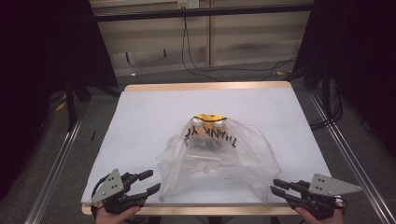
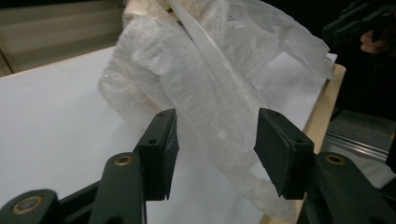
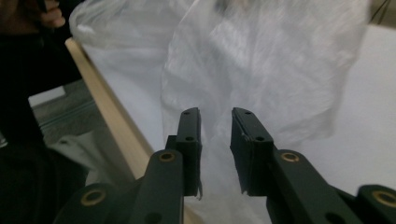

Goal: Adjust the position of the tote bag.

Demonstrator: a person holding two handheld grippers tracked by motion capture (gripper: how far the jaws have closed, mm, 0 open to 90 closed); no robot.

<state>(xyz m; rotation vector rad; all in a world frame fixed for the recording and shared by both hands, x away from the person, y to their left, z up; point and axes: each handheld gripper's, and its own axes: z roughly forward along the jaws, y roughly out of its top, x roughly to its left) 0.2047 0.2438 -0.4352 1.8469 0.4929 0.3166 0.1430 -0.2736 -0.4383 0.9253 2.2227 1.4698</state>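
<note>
Bench (image 1: pixel 140 121) has a white top w/ a light wood edge. Behind it there's a grey floor (image 1: pixel 154 78) w/ black cables (image 1: pixel 219 71) snaking across, plus a pale wall panel (image 1: pixel 154 39). Metal rails (image 1: pixel 56 163) run along both sides, dark curtains (image 1: pixel 42 56) left & right.

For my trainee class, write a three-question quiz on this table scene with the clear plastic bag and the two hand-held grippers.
1. True or false: the plastic bag lies between the left gripper and the right gripper.
2. What word is printed on the bag? A) THANK B) FRESH C) SALE
3. Which gripper's jaws stand wider apart?

Key
1. True; each gripper sits at a near corner of the white table.
2. A.
3. The left gripper's; neither pair presses on the bag yet.
</note>
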